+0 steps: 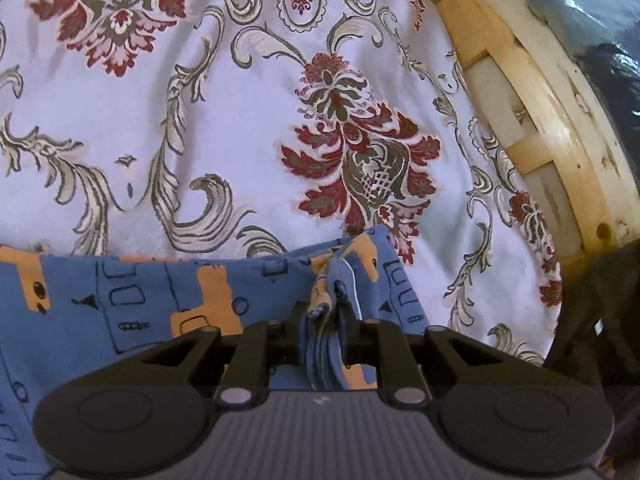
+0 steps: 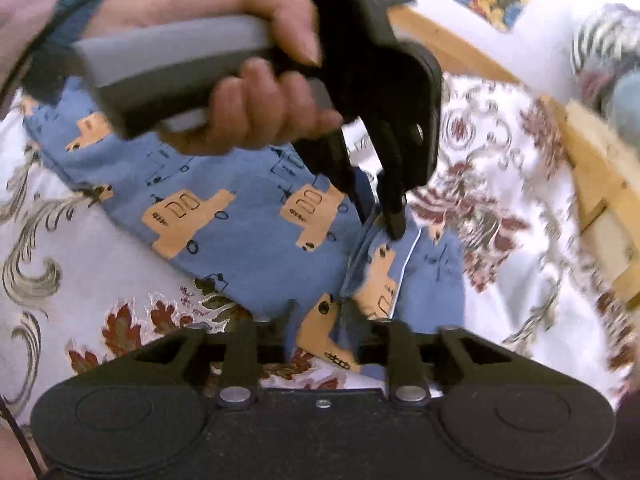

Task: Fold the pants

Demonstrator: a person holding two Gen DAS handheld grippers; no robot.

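Note:
The pants [image 1: 132,300] are blue with orange truck prints and lie flat across a floral bedspread [image 1: 224,128]. My left gripper [image 1: 326,308] is shut on a bunched edge of them. In the right wrist view a hand [image 2: 256,108] holds that left gripper [image 2: 380,220], its tips pinching the pants [image 2: 240,232] at a fold near their right end. My right gripper [image 2: 336,320] sits just in front of it, at the near edge of the same end. A thick fold of fabric fills the narrow space between its jaws, so it looks shut on it.
A pale wooden bed frame [image 1: 552,128] curves along the right side, also seen as a wooden rail [image 2: 592,168] in the right wrist view. A dark surface [image 1: 600,300] lies beyond the bed edge at lower right. Bedspread extends left and ahead of the pants.

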